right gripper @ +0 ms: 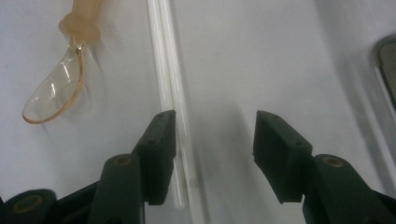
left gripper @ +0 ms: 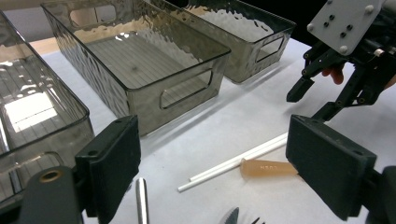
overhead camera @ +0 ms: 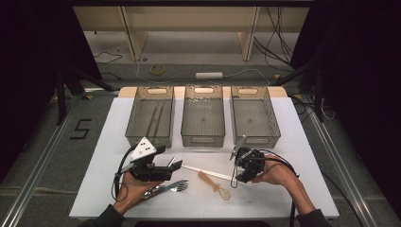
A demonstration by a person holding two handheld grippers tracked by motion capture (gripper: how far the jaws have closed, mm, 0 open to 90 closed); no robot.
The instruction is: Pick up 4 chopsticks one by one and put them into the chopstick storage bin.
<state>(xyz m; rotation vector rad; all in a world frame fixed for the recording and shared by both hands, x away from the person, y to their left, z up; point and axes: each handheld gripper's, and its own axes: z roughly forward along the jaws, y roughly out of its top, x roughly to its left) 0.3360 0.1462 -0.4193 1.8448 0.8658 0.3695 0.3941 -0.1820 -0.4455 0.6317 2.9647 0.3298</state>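
Two white chopsticks (overhead camera: 208, 173) lie side by side on the white table, with a spoon (overhead camera: 213, 184) that has an orange handle and a clear bowl in front of them. My right gripper (right gripper: 215, 121) points down over the chopsticks' (right gripper: 170, 84) right end. Its jaws stand apart: the sticks run along the inner face of one jaw, and the other jaw is well clear of them. The spoon (right gripper: 53, 93) lies off to one side. My left gripper (left gripper: 212, 149) is open and holds nothing; it faces the chopsticks (left gripper: 238, 161) and the right gripper (left gripper: 313, 100). In the high view the left gripper (overhead camera: 176, 166) sits at the lower left.
Three smoky plastic bins stand in a row at the back: left (overhead camera: 135, 137), middle (overhead camera: 203, 139), right (overhead camera: 257, 138). The left bin holds long thin pieces. A metal fork and knife (overhead camera: 172, 187) lie by the left hand. A metal handle (left gripper: 141, 200) lies under the left jaws.
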